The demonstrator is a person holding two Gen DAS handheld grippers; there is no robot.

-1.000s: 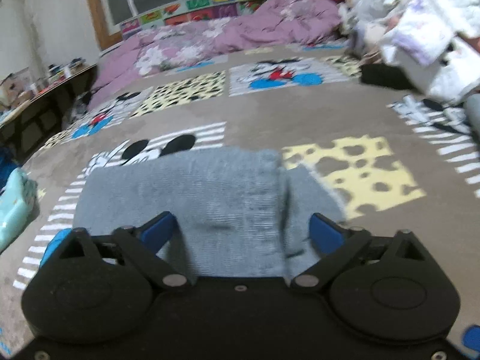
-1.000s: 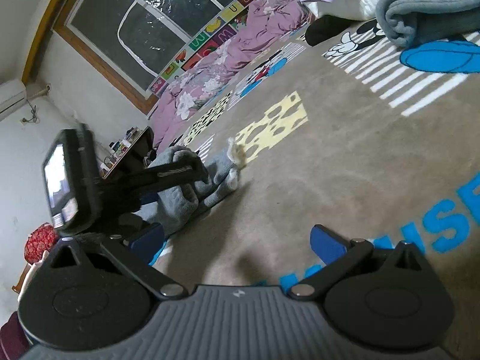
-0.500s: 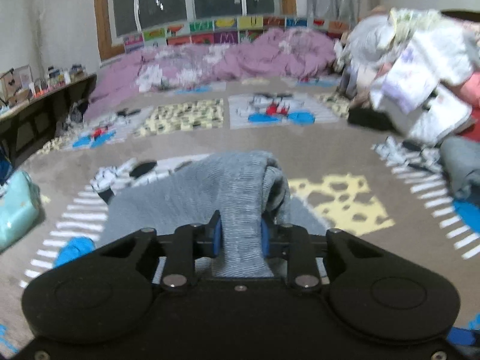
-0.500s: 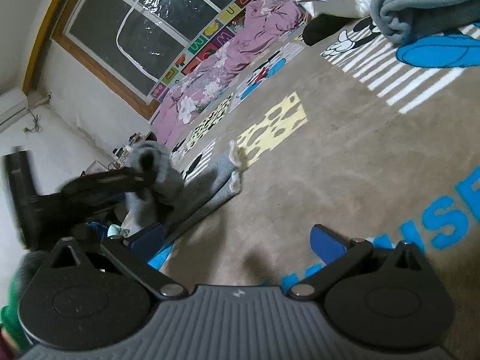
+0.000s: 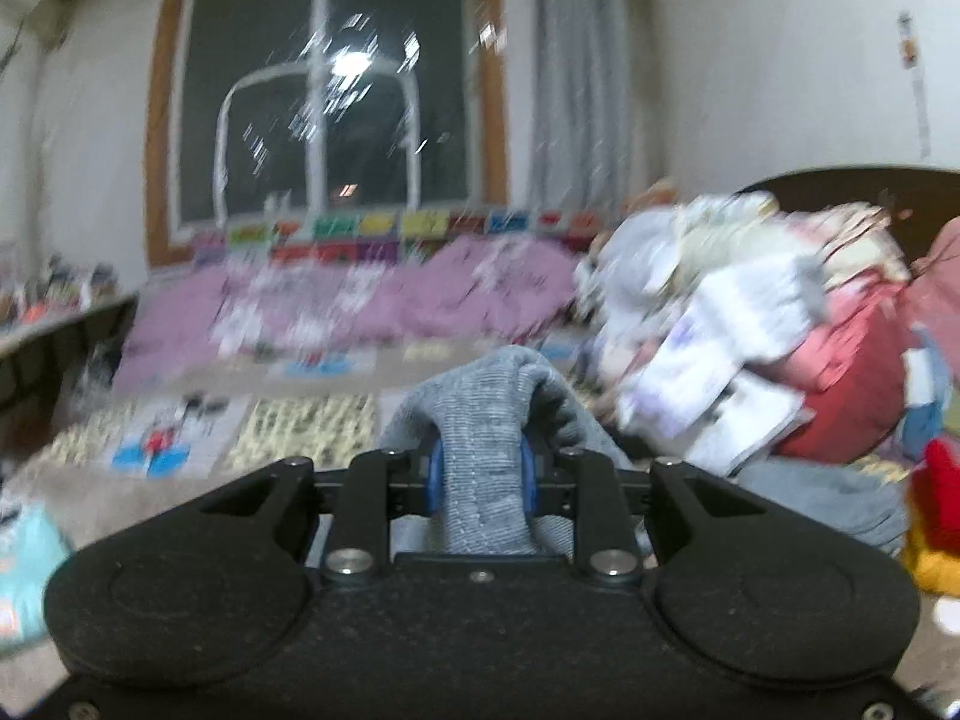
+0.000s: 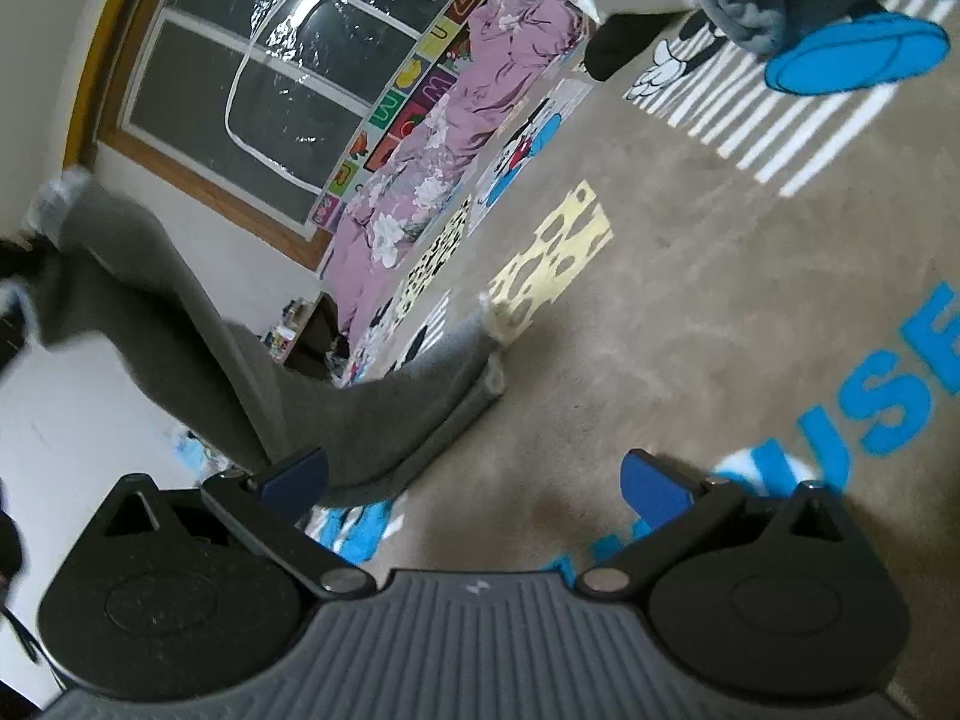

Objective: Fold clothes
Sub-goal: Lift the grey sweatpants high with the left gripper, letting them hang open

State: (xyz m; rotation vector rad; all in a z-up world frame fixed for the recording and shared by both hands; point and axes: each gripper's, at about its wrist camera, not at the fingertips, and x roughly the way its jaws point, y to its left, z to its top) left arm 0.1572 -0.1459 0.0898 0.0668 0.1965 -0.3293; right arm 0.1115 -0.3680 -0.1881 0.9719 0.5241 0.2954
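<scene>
A second ago the left gripper [image 5: 480,474] stood wide open over the grey knit garment [image 5: 486,420] lying flat on the cartoon-print carpet [image 6: 690,312]; since then it has clamped onto a bunched fold of the knit and lifted it, so the left wrist view now looks at the window and the pile of clothes [image 5: 750,348] rather than down at the floor. In the right wrist view the garment hangs as a long grey drape from up at the left edge, its far end with the pale cuffs trailing on the carpet beside the yellow cheese patch. I judge this as the pick-up that starts a fold or a shake-out. The right gripper [image 6: 474,474] is spread wide and empty, low over the carpet, just beside the hanging cloth without touching it.
</scene>
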